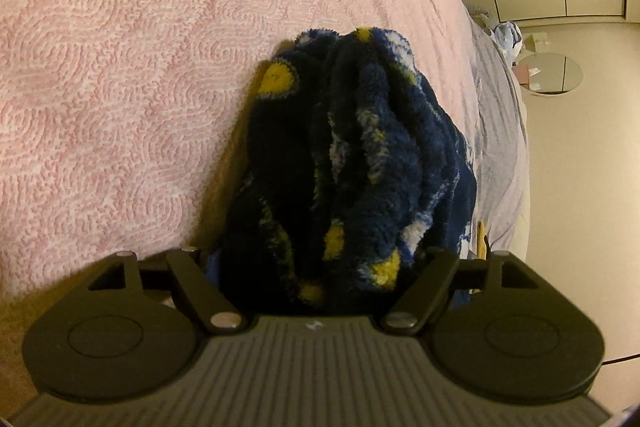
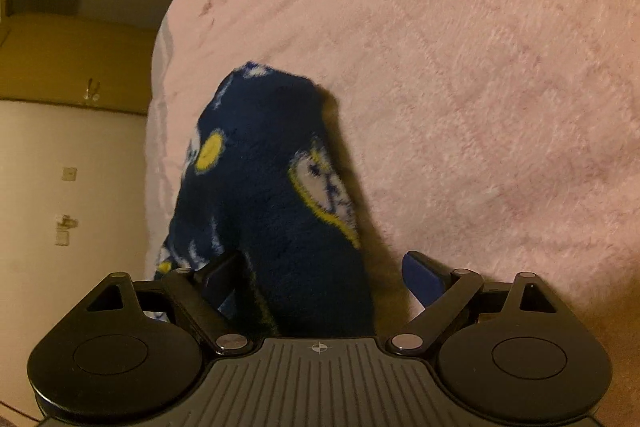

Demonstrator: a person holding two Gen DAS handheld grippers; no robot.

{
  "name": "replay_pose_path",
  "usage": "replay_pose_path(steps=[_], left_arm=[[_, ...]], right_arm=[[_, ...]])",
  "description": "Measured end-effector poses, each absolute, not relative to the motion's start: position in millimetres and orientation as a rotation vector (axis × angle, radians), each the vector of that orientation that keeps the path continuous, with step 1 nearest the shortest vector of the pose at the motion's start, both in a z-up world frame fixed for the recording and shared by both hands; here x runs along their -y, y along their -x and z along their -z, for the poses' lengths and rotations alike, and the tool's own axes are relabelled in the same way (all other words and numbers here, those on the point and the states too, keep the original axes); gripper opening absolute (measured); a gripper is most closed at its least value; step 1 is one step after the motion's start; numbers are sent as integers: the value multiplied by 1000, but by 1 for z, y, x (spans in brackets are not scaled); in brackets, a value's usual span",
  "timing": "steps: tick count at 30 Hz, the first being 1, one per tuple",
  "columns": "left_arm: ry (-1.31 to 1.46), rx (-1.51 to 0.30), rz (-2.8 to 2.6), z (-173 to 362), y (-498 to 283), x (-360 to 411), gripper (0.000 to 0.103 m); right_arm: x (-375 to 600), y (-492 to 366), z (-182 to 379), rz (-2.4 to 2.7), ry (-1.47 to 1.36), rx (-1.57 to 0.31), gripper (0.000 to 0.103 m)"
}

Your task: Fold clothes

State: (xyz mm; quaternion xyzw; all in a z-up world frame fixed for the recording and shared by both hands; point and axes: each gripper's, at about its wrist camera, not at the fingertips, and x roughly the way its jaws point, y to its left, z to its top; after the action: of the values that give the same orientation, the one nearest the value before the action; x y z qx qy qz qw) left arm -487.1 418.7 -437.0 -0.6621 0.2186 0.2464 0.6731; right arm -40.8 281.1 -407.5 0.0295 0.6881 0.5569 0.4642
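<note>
Fleece fills the left wrist view: a dark blue garment [image 1: 348, 167] with yellow and white spots, bunched into thick ridges, lies on the pink bedspread [image 1: 120, 67] near the bed's edge, with the floor [image 1: 580, 187] beyond. The left tongs [image 1: 320, 267] stand wide with the bundle packed between their 2 arms; the pads are buried in the pile, so whether they press on the cloth I cannot tell. In the right wrist view the same garment [image 2: 272, 195] rises as a narrower fold between the right tongs [image 2: 320, 279], whose jaws stand wide apart: the blue right pad [image 2: 424, 279] is clear of the fabric, and the left one sits at its edge, so nothing looks gripped. The likely trouble is a grab of several layers at once, since the fleece is thick and crumpled, which would drag the heap rather than spread it. It could also slide off the nearby bed edge.
</note>
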Motion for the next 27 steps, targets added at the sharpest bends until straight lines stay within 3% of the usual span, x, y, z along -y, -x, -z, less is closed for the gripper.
replay_pose_path(steps=[8,13,20,27], left_arm=[[1485,-502,-542,433,497,-420,68],[1438,-624,-514,409,504,-432,68],[1050,-839,-390,334,510,-472,70],[895,-838,-195,307,485,-543,71]], right_arm=[[-278,50,403,-1335,-64,-1651,90],[-250,52,376,-1207,-58,-1532,90],[-168,64,344,-912,-189,-1450,90],[-105,154,333,-652,-462,-1413,90]])
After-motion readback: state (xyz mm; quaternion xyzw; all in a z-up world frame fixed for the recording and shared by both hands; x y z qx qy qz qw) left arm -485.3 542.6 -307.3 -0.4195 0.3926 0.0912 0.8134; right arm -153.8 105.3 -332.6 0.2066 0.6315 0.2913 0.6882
